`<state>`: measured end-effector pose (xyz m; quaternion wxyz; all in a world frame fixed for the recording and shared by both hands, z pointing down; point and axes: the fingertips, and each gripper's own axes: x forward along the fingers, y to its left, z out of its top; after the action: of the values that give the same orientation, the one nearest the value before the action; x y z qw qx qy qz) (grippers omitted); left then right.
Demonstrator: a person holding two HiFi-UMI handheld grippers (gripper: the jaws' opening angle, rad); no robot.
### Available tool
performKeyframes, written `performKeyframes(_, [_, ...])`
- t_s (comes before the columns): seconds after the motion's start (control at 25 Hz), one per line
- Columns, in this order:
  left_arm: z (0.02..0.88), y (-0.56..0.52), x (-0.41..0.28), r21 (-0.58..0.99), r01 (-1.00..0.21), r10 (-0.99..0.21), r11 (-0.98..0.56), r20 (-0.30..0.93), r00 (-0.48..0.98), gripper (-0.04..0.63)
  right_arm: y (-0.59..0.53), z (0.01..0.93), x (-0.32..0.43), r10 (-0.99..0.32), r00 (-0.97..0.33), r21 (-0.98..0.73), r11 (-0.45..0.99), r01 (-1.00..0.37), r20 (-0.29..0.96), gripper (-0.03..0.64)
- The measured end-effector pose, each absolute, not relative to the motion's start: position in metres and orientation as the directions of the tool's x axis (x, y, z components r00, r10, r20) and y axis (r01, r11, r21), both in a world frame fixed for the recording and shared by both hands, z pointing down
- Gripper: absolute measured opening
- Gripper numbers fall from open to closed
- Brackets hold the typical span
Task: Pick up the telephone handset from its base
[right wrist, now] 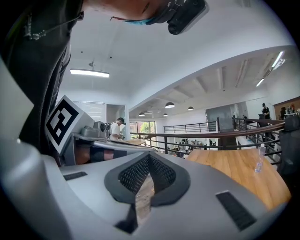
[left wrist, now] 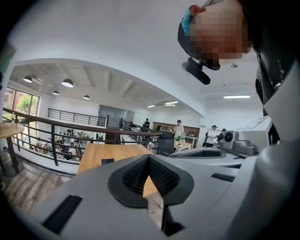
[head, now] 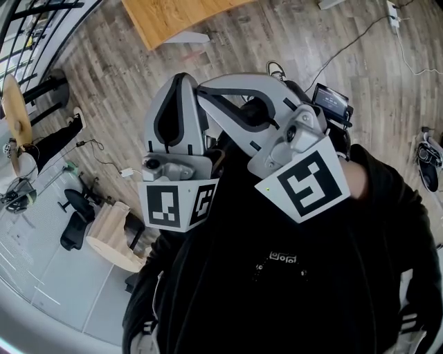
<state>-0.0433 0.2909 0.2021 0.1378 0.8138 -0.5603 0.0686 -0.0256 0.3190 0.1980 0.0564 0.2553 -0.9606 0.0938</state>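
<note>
No telephone or handset shows in any view. In the head view both grey grippers are held close in front of a person's black sweatshirt point(head: 297, 276), high above the floor. The left gripper point(head: 181, 77) has its marker cube point(head: 178, 204) toward me. The right gripper point(head: 205, 90) lies across beside it, with its marker cube point(head: 311, 183) tilted. In the left gripper view the left gripper point(left wrist: 149, 157) has its tips together with nothing between them. The right gripper point(right wrist: 149, 156) in its own view looks the same, tips touching and empty.
A wooden table point(head: 173, 17) stands on the plank floor point(head: 124, 76) far below. The same kind of table point(right wrist: 239, 171) carries a clear bottle point(right wrist: 258, 159). A black railing point(left wrist: 56, 124) runs behind. Several people stand far off. Cables point(head: 346, 41) and a shoe point(head: 428, 162) lie on the floor.
</note>
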Motion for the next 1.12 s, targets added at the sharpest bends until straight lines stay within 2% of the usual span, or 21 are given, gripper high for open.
performKeyframes(0.8, [0.171,0.25,-0.016,0.09,-0.959,-0.94,-0.268,0.195,0.281,0.005,0.276,0.17,0.004,-0.405,-0.913,-0.107,0.906,-0.409,0.059,0.018])
performKeyframes(1.12, [0.169,0.228,0.007,0.079,-0.959,-0.941,-0.271,0.187,0.282,0.005,0.254,0.168,0.027,-0.41,-0.911,-0.101,0.906,-0.412,0.044,0.018])
